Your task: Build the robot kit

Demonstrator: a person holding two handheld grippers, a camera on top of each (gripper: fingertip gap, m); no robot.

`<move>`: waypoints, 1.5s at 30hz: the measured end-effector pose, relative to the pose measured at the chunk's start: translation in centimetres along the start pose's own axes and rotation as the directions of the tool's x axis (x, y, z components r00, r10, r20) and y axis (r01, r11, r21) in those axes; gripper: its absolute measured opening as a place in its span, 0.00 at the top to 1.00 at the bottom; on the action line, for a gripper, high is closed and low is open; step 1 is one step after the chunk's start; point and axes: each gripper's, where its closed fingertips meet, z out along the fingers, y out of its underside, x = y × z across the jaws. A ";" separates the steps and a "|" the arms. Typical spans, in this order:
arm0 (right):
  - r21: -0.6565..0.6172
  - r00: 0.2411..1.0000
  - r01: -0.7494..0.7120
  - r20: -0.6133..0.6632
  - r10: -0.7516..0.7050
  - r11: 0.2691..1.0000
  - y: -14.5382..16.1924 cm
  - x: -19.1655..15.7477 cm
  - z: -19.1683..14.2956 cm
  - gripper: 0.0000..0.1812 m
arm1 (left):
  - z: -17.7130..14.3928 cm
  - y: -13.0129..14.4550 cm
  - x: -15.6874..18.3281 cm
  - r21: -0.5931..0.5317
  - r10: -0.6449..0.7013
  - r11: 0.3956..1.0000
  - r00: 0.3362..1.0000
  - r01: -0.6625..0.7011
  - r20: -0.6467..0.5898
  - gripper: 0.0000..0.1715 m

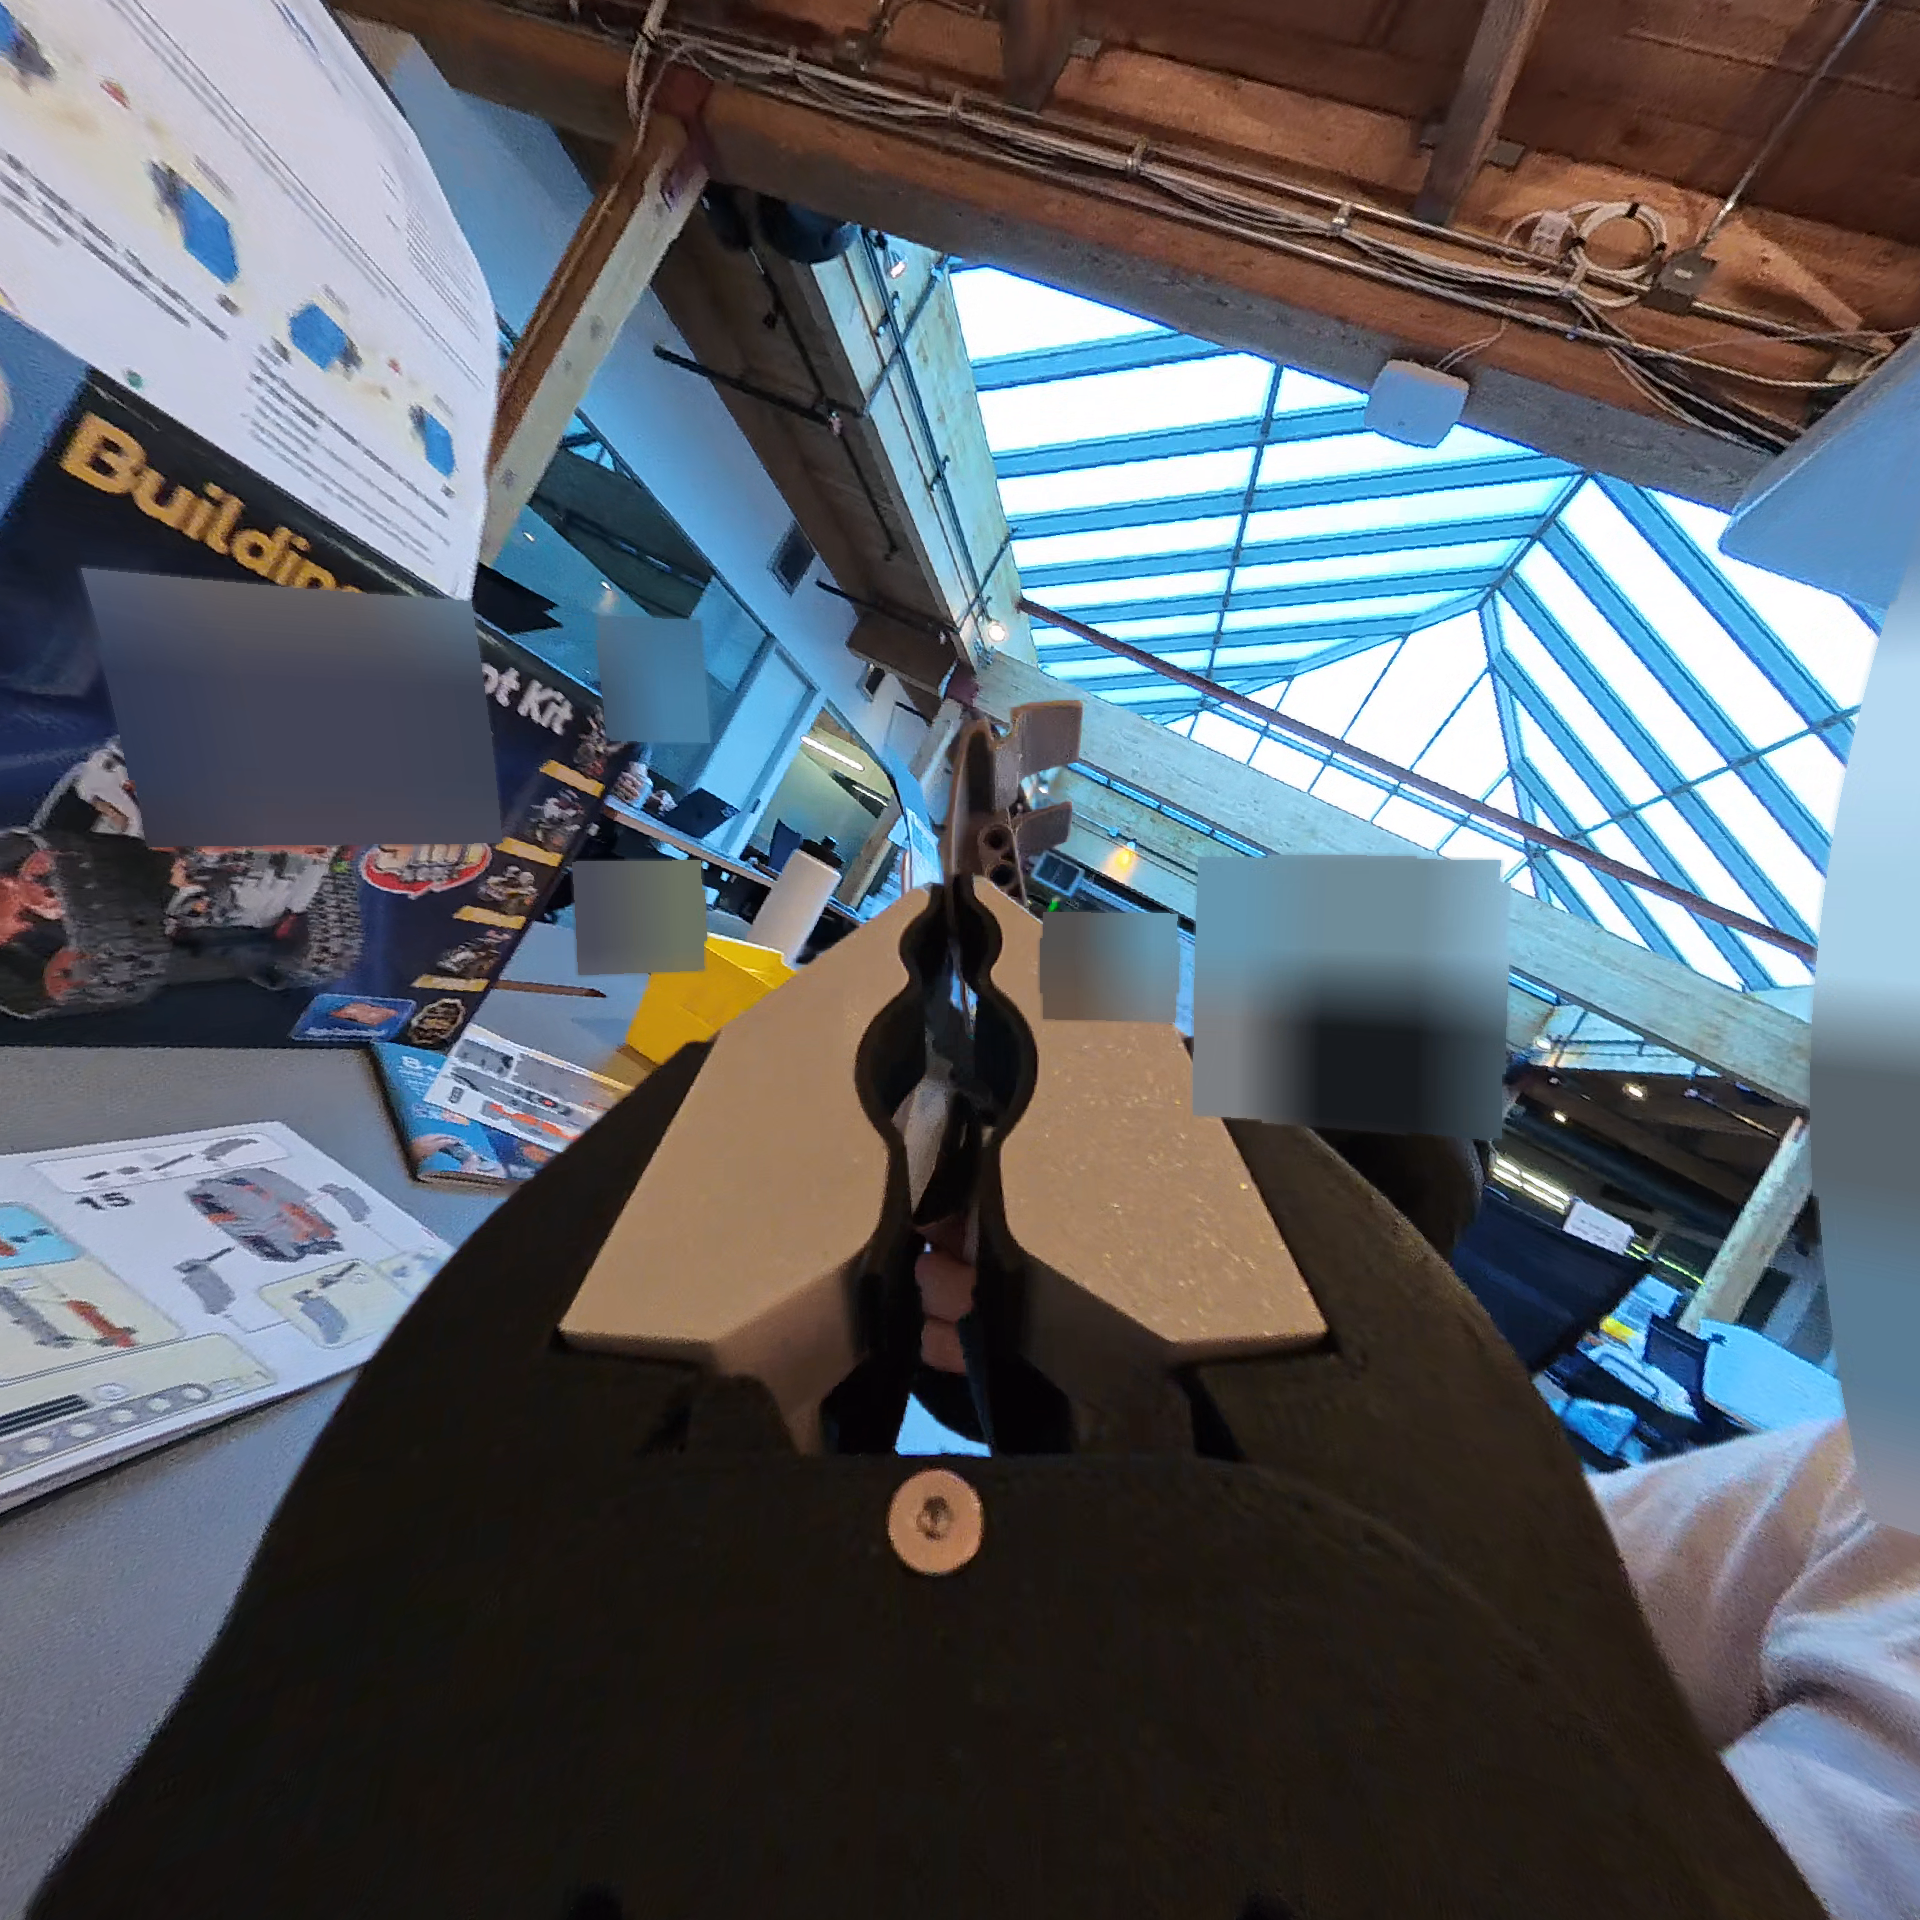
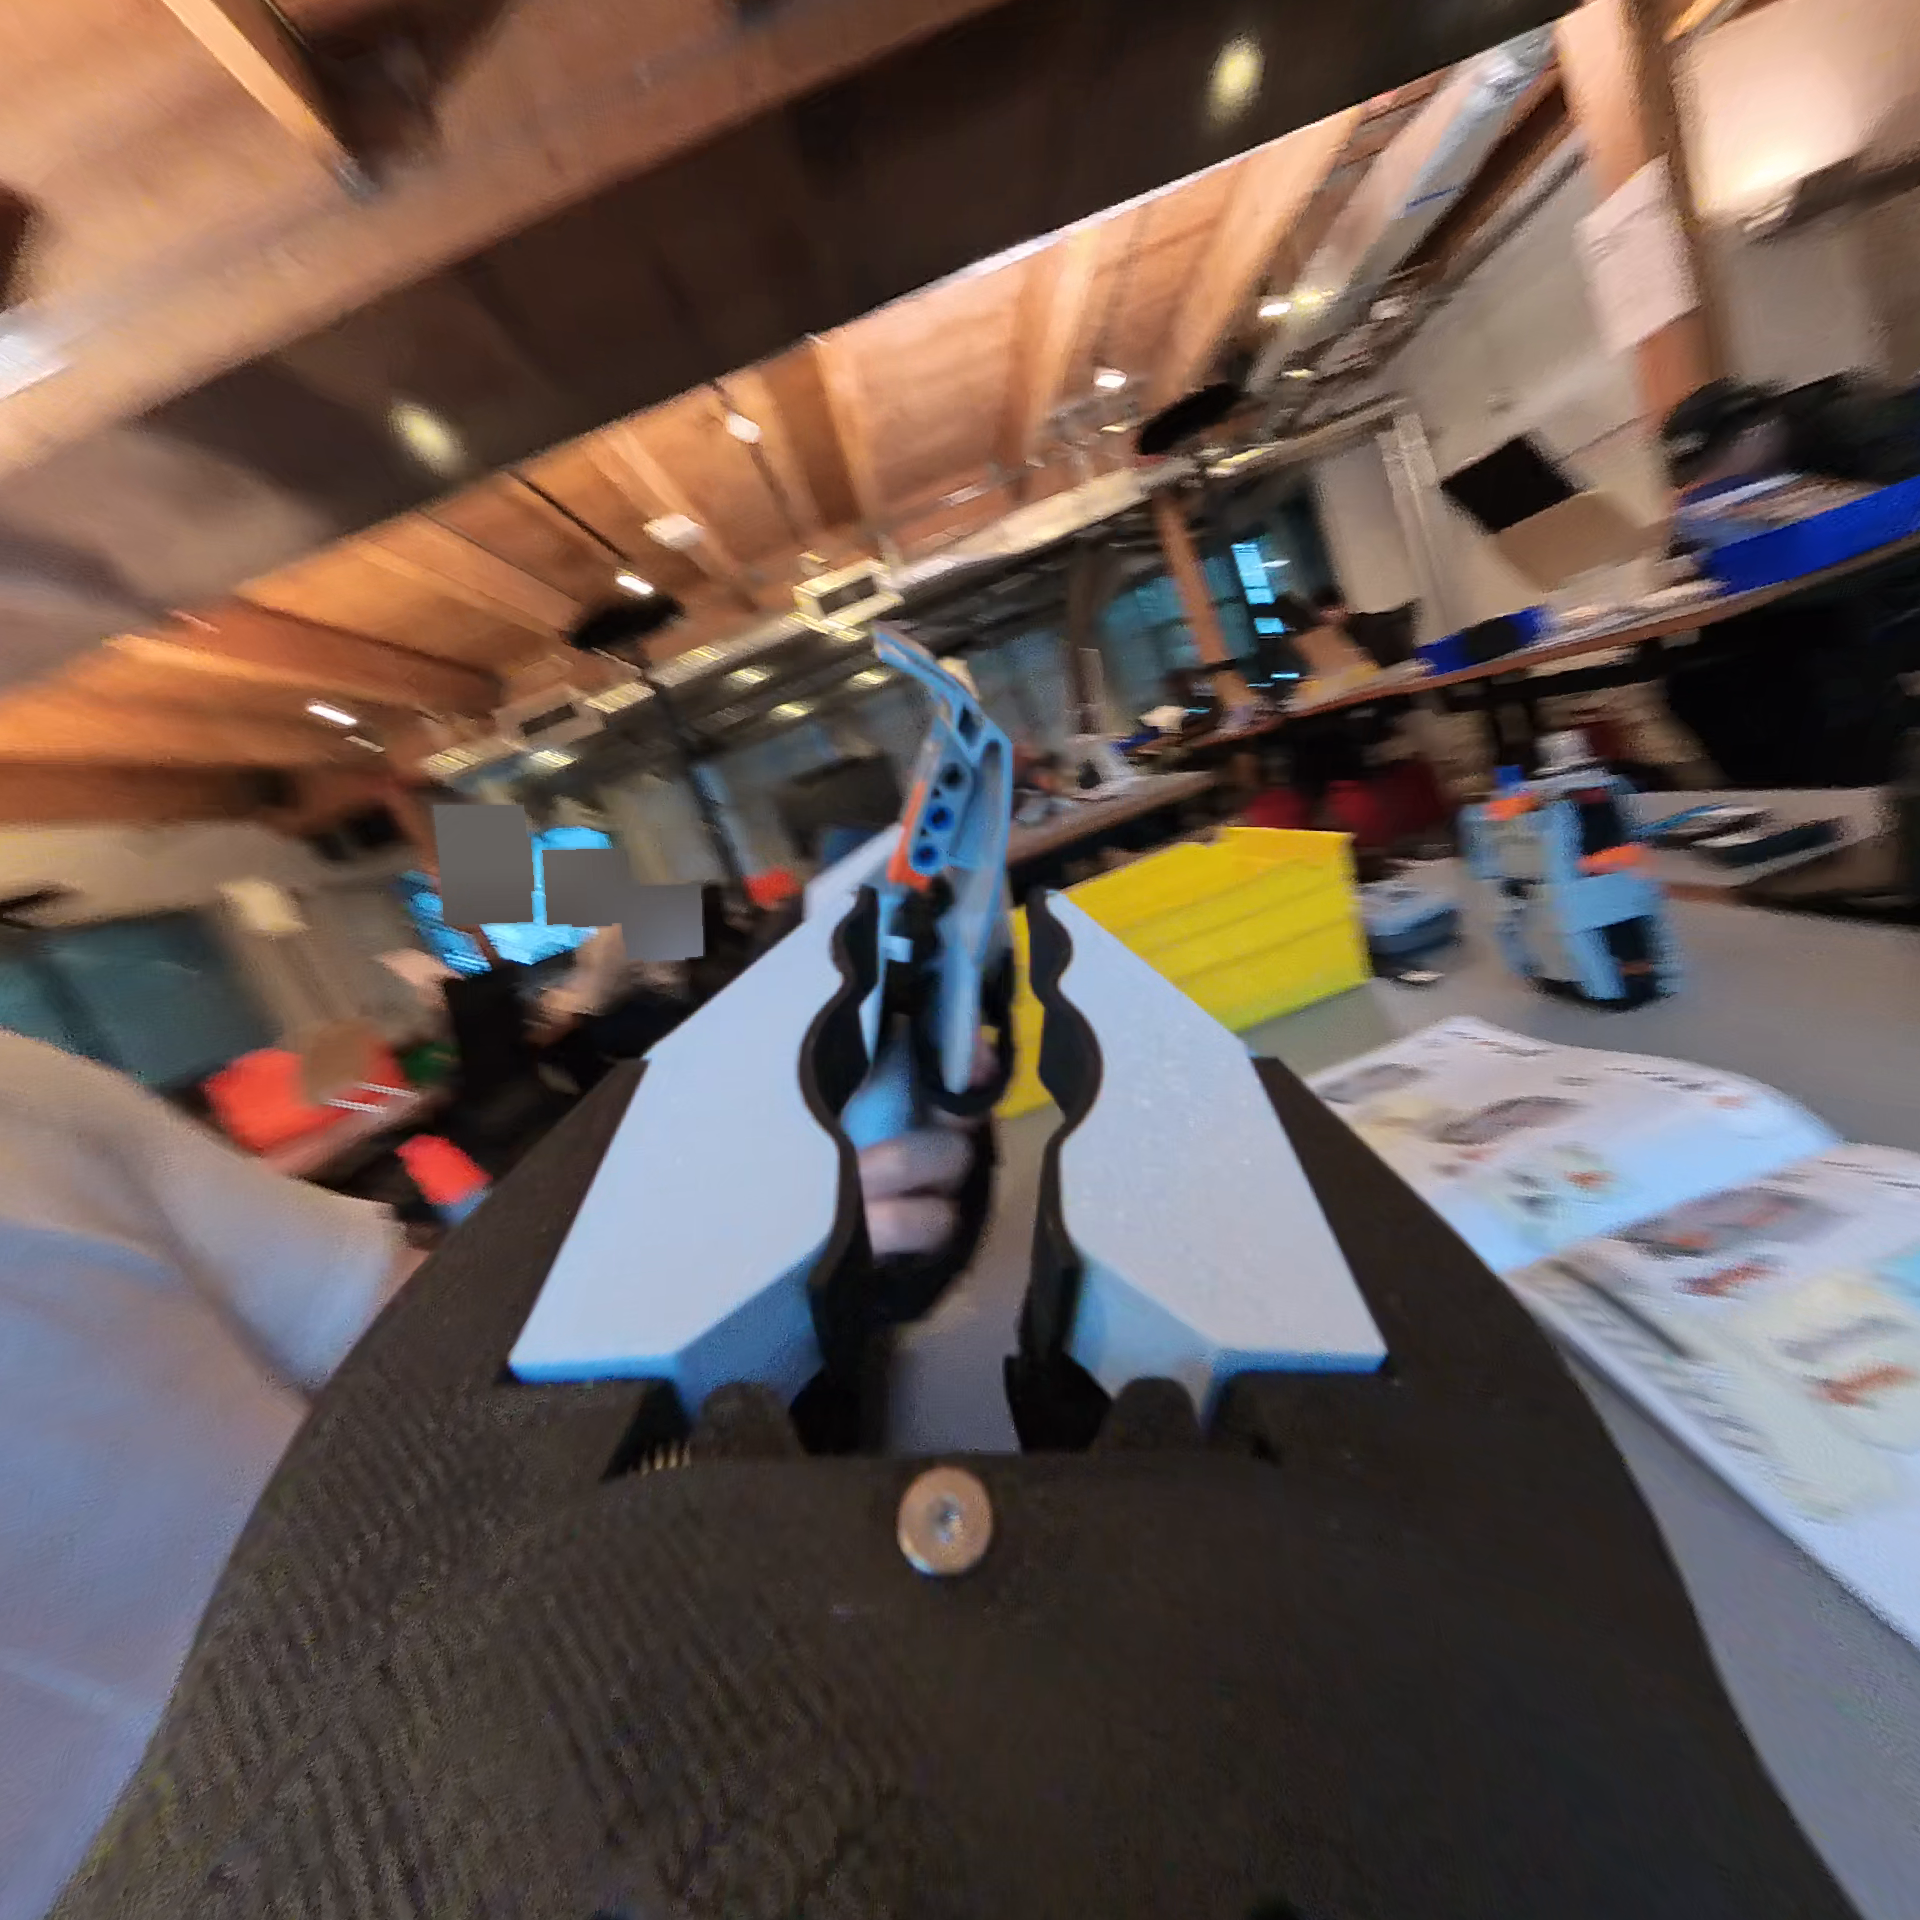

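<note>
While both arms tilt ceilingward, the left gripper (image 1: 961, 935) pinches a curved grey plastic piece (image 1: 1003, 805); the right gripper (image 2: 940, 925), spread, seems to bracket it (image 2: 951, 831) loosely. Light, stiff, slippery: best pinched across its flat base.

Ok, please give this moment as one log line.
left tongs: shut on grey toy part | right tongs: open, grey-orange toy part between them | table: instruction booklet, yellow bin

Yellow lettering on the dark box (image 1: 312, 935), print on the booklet (image 1: 156, 1278)
</note>
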 end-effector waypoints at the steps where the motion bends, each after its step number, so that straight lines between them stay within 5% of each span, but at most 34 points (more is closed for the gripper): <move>1: 0.017 0.996 -0.072 0.057 0.071 0.997 -0.3 -0.3 -0.1 0.88 | 0.2 0.3 0.1 -0.003 -0.006 1.000 1.000 0.006 -0.005 1.00; 5: 0.024 0.973 -0.199 0.124 0.194 0.980 -0.4 0.0 -0.7 1.00 | 0.4 0.9 0.5 -0.010 -0.035 0.999 0.998 0.035 -0.045 1.00; 16: -0.122 0.915 -0.379 0.096 0.391 0.917 2.1 1.5 -1.2 1.00 | -1.6 1.9 -1.2 -0.187 -0.127 0.976 0.989 0.111 -0.072 0.91; 24: -0.229 0.947 -0.313 -0.007 0.320 0.922 4.1 2.7 -1.5 1.00 | -2.0 3.8 -2.8 -0.291 -0.156 0.946 0.987 0.142 -0.024 1.00; 33: -0.234 0.986 -0.165 -0.044 0.159 0.958 3.8 2.4 -1.1 1.00 | -2.3 3.6 -2.8 -0.252 -0.203 0.950 0.978 0.184 -0.051 1.00; 45: -0.243 0.965 -0.256 -0.002 0.263 0.936 3.9 1.7 -1.1 0.99 | -2.4 3.6 -2.6 -0.246 -0.351 0.915 0.931 0.320 -0.094 1.00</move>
